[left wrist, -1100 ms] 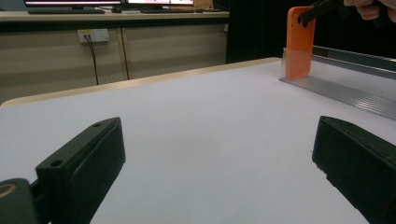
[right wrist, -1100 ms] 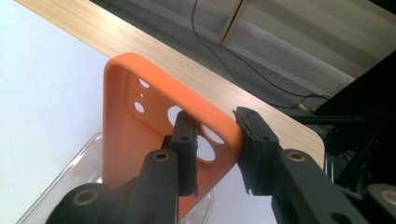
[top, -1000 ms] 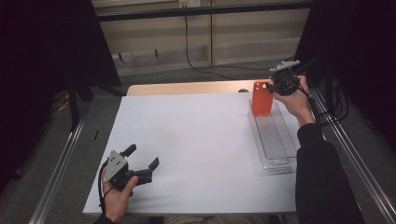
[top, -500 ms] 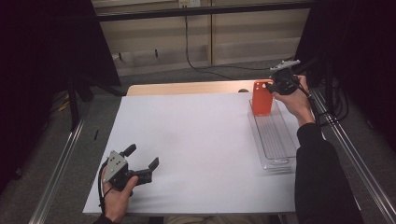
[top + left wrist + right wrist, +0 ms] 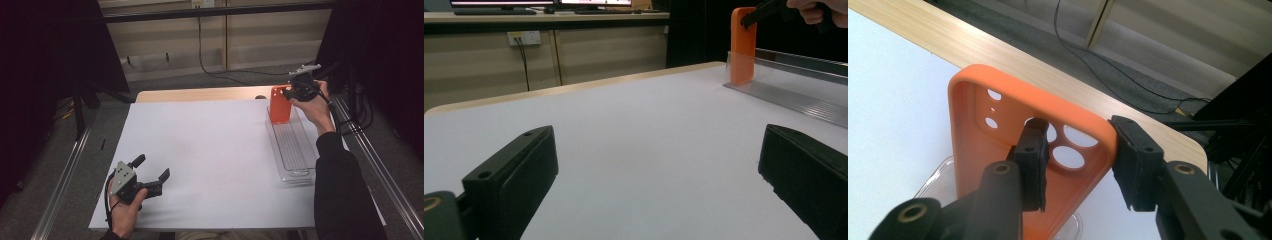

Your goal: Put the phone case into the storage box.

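The left hand-held gripper rests idle near the front of the desk, jaws spread on nothing. Farther off, the orange phone case stands upright at the far end of the clear tray. The right hand-held gripper straddles its top edge; its jaws have just been opening, so the placing looks nearly done, only withdrawal left.

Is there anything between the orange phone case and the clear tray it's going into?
Nothing visible. The orange phone case stands upright at the far end of the clear tray. The right gripper, jaws just opening, straddles the case's top edge.
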`<state>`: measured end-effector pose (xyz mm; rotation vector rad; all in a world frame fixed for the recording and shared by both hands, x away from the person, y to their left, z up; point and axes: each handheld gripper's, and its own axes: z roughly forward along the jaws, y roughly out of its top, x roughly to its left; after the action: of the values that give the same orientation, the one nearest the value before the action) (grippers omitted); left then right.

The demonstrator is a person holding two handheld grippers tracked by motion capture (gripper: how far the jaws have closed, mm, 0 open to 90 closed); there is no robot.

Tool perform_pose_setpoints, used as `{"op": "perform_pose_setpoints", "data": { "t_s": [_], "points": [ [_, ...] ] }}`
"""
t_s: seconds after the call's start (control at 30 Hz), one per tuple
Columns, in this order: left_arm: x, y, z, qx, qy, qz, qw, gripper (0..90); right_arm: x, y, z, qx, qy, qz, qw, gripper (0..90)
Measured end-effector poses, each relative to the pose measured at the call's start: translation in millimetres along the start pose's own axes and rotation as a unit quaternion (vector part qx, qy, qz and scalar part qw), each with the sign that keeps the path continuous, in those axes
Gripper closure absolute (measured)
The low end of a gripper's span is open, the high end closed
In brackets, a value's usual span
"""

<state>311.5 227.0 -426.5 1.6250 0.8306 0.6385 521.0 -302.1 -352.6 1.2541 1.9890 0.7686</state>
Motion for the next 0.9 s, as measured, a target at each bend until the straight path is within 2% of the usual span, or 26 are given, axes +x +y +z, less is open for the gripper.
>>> {"op": "perform_pose_setpoints", "data": {
  "t_s": [0.3,0.9],
  "points": [
    [0.1,0.0,-0.1,0.002,0.0,0.003,1.0,2.5,-3.8,-1.3,0.0,-0.004,-0.003,0.019,0.9998,44.3],
    [0.4,0.0,0.0,0.003,-0.001,0.004,1.0,2.5,-9.3,-4.9,-1.6,0.009,-0.011,0.036,0.9993,33.5]
  ]
}}
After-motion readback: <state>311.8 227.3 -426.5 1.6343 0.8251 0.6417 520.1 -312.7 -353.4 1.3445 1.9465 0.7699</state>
